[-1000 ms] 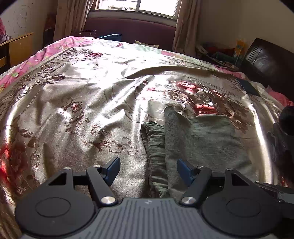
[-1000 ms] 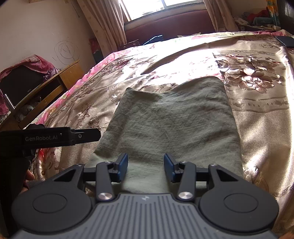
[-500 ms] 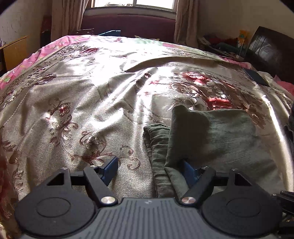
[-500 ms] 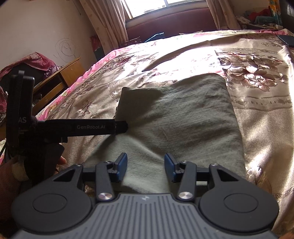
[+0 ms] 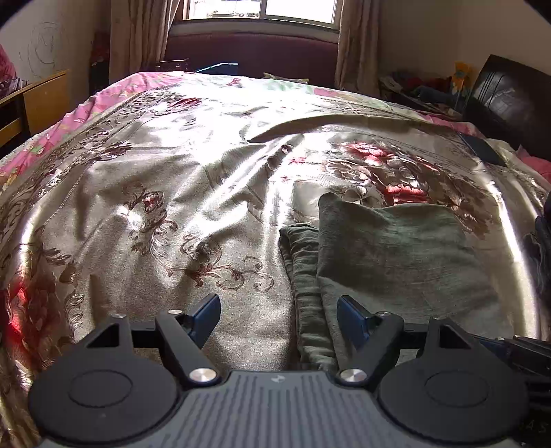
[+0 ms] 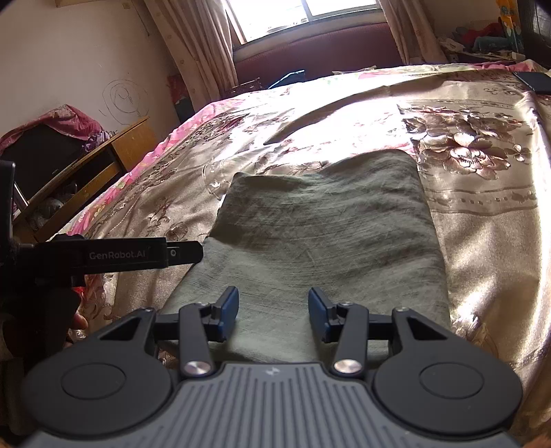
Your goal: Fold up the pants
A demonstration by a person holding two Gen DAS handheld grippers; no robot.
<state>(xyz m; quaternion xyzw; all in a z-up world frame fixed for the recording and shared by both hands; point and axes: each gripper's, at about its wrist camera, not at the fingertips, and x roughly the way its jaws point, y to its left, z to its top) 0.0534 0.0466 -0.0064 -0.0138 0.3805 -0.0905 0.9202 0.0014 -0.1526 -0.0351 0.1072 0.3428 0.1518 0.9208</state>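
Observation:
The olive-green pants [image 6: 330, 234] lie folded in a rough rectangle on the bed. In the left wrist view the pants [image 5: 389, 262] lie ahead to the right, with a bunched edge along their left side. My left gripper [image 5: 279, 315] is open and empty, low over the bedspread at that left edge. My right gripper [image 6: 272, 308] is open and empty, just above the near end of the pants. The left gripper also shows from the side in the right wrist view [image 6: 179, 253], its tip at the pants' left edge.
The bed is covered by a shiny floral bedspread [image 5: 172, 193] with a pink border. A wooden desk [image 6: 103, 158] stands left of the bed. A dark flat object [image 5: 482, 150] lies at the far right of the bed. A window with curtains [image 5: 261, 13] is behind.
The left gripper has drawn back and risen a little from the pants' left edge. The raised fold on that side has settled. The right gripper has hardly moved.

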